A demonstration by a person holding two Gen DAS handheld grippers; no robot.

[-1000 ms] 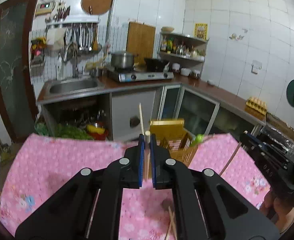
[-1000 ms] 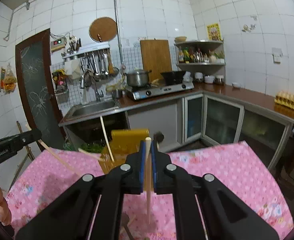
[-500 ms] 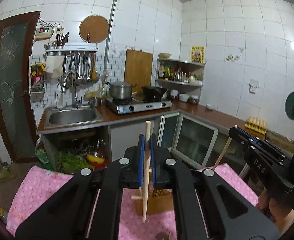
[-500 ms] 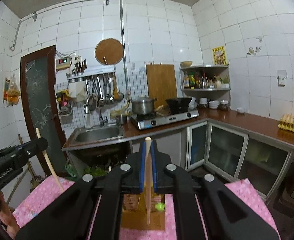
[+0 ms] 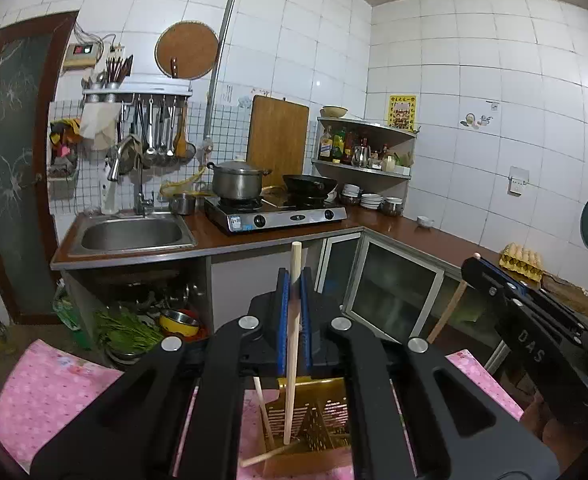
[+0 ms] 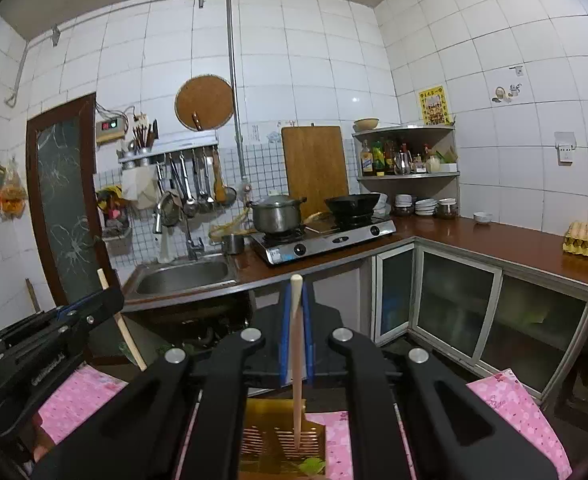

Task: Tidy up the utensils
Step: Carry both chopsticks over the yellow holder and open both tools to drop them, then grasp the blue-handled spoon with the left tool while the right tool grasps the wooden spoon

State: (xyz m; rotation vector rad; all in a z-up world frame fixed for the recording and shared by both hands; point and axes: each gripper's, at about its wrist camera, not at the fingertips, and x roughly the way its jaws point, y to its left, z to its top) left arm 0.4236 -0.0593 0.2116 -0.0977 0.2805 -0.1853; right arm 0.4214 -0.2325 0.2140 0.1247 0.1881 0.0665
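Note:
My left gripper [image 5: 293, 280] is shut on a pale wooden chopstick [image 5: 292, 352] that hangs nearly upright, its lower tip inside a yellow slotted utensil holder [image 5: 314, 420] on the pink tablecloth [image 5: 50, 392]. Another chopstick [image 5: 263, 406] stands in the holder and one leans at its front. My right gripper [image 6: 296, 292] is shut on a second chopstick [image 6: 297, 364], held upright over the same holder [image 6: 278, 436]. Each gripper shows in the other's view: the right one [image 5: 494, 280] at the right with its stick [image 5: 448, 312], the left one [image 6: 90, 308] at the left.
Beyond the table is a kitchen counter with a sink [image 5: 132, 236], a gas stove [image 5: 274, 212] with a pot and wok, and an egg tray [image 5: 522, 260]. A small green thing [image 6: 312, 465] lies at the holder's base. A person's hand [image 5: 550, 432] shows at lower right.
Both grippers have risen and moved over the holder, each keeping its chopstick. The holder has shifted from ahead of the fingers to directly below them, and less tablecloth shows.

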